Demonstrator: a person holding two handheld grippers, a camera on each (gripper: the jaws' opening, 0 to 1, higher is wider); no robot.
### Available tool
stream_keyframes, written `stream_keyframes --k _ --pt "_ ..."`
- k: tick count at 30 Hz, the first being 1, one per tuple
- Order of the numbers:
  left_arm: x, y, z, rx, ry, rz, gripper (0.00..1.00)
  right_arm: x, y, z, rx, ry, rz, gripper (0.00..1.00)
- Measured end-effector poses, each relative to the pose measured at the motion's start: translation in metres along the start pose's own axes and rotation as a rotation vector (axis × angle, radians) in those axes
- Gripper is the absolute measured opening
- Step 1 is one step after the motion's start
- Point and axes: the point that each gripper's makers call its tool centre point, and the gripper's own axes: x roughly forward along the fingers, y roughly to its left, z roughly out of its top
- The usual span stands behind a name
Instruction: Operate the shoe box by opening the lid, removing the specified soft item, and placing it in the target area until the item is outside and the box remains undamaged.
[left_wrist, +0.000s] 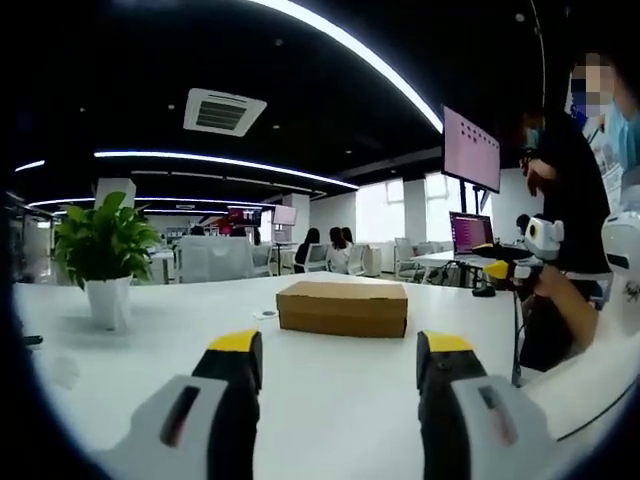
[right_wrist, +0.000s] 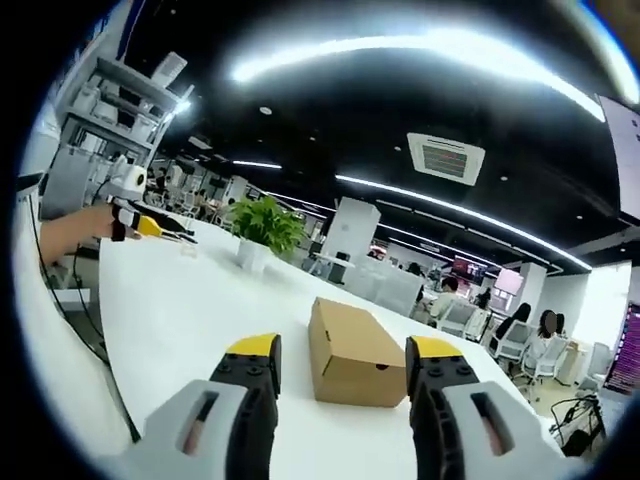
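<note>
The box sits lid shut on the white table, nothing out of it yet, so you're at the very start — opening not begun.

In the left gripper view your left gripper hangs with jaws spread wide, holding nothing; the box lies straight ahead between the jaw lines, well apart from the tips, its long side facing you, broadside.

In the right gripper view your right gripper is also wide and empty, and the box sits just beyond the tips, centred between them. Here you see it end-on, long axis running away from you up and to the left. So the right one looks the nearer of the two — judgement only.

That matters: the left faces a long edge, the right a short end. Which edge carries the hinge, I cannot tell.

A potted plant stands off to the box's side, well apart. A person with another gripper device is at the table's far edge — not in your way.
</note>
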Motion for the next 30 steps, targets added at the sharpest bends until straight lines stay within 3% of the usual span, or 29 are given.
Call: stream_keyframes --k 2,12,15,17,20,22,23,27,30 --pt "0.001 0.0 -0.001 0.008 0.009 0.002 0.64 -0.001 0.0 0.002 0.076 -0.02 0.009 0.52" --pt "0.002 -0.003 -0.004 0.021 0.026 -0.004 0.64 -0.004 0.004 0.014 0.156 -0.086 0.043 0.59" --pt "0.002 -0.003 -0.004 0.024 0.024 -0.003 0.63 -0.004 0.003 0.012 0.151 -0.079 0.038 0.6" --pt "0.001 -0.002 0.001 0.054 -0.008 0.01 0.6 -0.003 0.003 0.011 0.139 -0.075 0.034 0.61" --pt "0.001 0.001 -0.003 0.044 0.025 0.023 0.6 -0.002 0.001 0.009 0.048 -0.063 0.01 0.7" --pt "0.001 0.002 -0.004 0.065 0.033 0.025 0.6 0.001 -0.003 0.001 0.017 -0.012 -0.028 0.73" --pt "0.0 0.002 -0.004 0.071 0.029 0.026 0.59 0.002 -0.003 -0.004 0.029 0.012 -0.03 0.72" --pt "-0.001 0.002 -0.002 0.054 0.014 0.017 0.59 0.002 0.003 -0.002 0.107 -0.031 0.012 0.71" --pt "-0.001 0.003 -0.004 0.055 0.023 0.018 0.6 0.001 0.003 0.001 0.11 -0.042 0.016 0.69"
